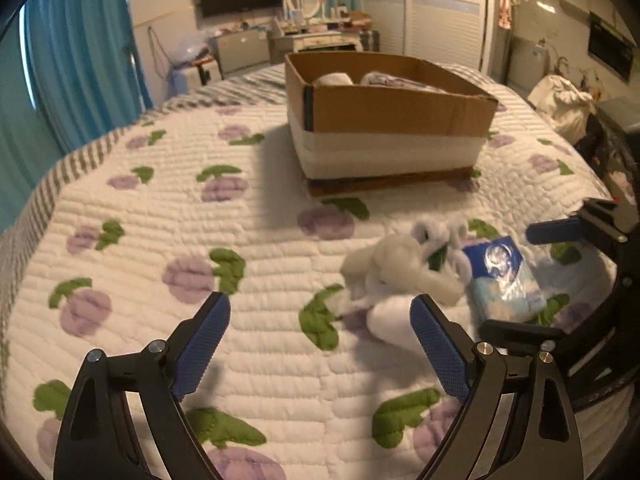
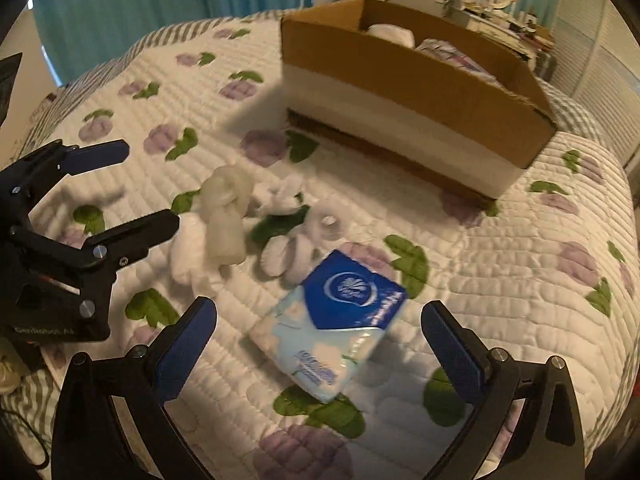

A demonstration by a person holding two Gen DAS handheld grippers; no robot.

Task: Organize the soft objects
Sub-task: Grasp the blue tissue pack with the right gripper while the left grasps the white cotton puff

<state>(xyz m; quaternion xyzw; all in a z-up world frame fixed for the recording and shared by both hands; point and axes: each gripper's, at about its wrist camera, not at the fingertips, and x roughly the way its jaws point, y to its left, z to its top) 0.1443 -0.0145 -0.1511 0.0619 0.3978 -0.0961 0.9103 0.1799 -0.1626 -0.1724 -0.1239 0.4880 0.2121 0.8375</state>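
A white plush toy lies on the quilted bed, just ahead and right of my open, empty left gripper. Next to it lies a blue and white tissue pack. In the right wrist view the tissue pack lies between and just ahead of the open, empty right gripper, with the plush toy further left. A cardboard box holding soft items stands further back on the bed; it also shows in the right wrist view. The right gripper shows at the right of the left wrist view.
The bed has a white quilt with purple and green fruit patterns. Teal curtains hang at left. A dresser with mirror and a wardrobe stand beyond the bed. The left gripper shows at the left of the right wrist view.
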